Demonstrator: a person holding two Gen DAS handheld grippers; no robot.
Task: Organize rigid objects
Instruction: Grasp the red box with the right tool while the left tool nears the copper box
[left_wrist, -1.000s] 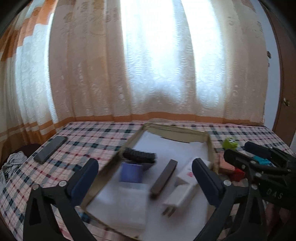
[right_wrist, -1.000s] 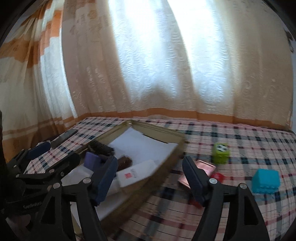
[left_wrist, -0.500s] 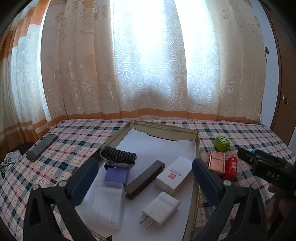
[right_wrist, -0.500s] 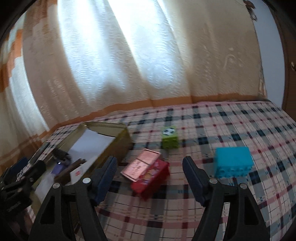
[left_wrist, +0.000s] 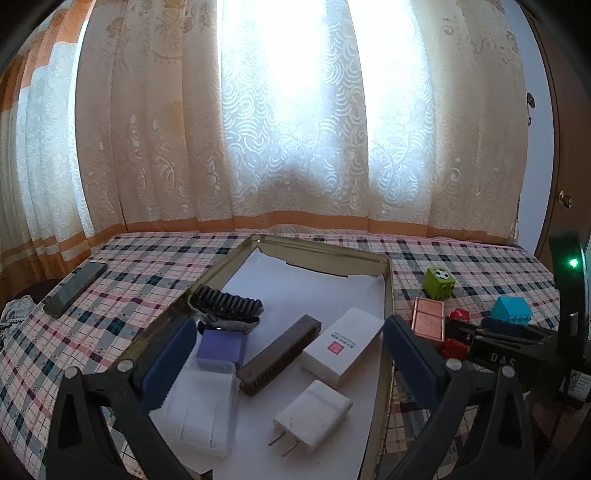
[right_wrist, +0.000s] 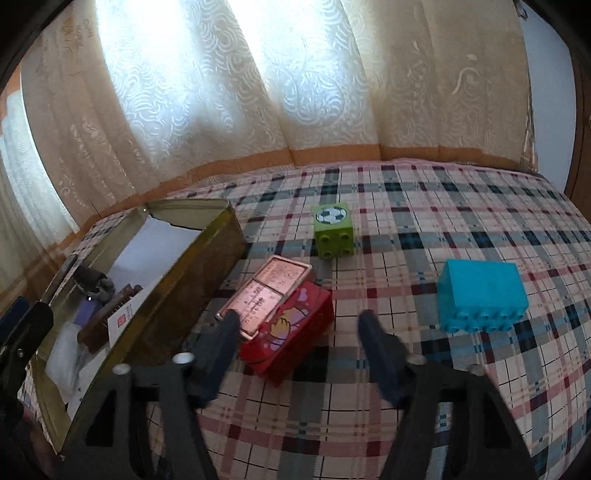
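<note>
Both tools wide open, right tool (right_wrist: 297, 326) over red block (right_wrist: 291, 338)

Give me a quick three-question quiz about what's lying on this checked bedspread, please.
1. True or false: the copper-coloured flat tin leans on the red picture box.
2. The green cube with a football print is: A in the gold metal tray, B outside it.
3. How many white items lie in the tray besides the paper lining?

Key: 1 true; 2 B; 3 two: the white carton and white plug charger.
</note>
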